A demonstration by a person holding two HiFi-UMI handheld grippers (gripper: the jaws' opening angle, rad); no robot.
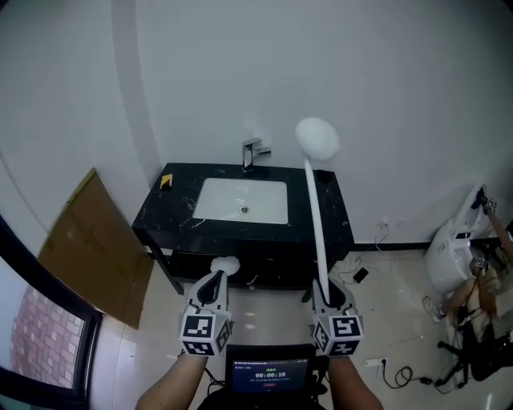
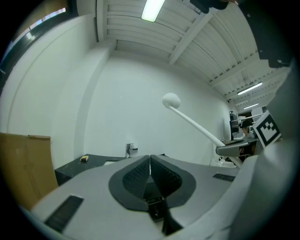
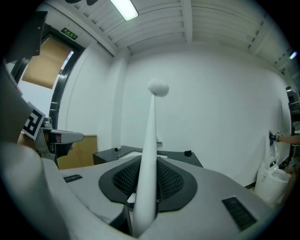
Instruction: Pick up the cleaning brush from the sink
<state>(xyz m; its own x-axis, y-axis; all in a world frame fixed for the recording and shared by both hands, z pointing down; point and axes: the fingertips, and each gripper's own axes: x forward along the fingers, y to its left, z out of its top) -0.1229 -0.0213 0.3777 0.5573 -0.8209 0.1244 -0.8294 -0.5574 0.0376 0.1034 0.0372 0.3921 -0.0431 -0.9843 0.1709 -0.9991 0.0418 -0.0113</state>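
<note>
The left gripper (image 1: 213,287) has its jaws together w/ nothing between. The right gripper (image 1: 327,298) is clamped on the low end of the cleaning brush (image 1: 315,208). The brush stands nearly upright, head on top, out of the sink (image 1: 224,196) and well in front of it. To finish the lift well, I think: keep the grip firm and the wrist steady, bc the long handle can tip.

Writing: the near screen (image 1: 270,374) shows "00:00:10". The far green sign (image 3: 69,33) is not readable.

light: bright, ceiling tubes (image 2: 153,8) | edges: fisheye-dark | near tongs: soft focus
</note>
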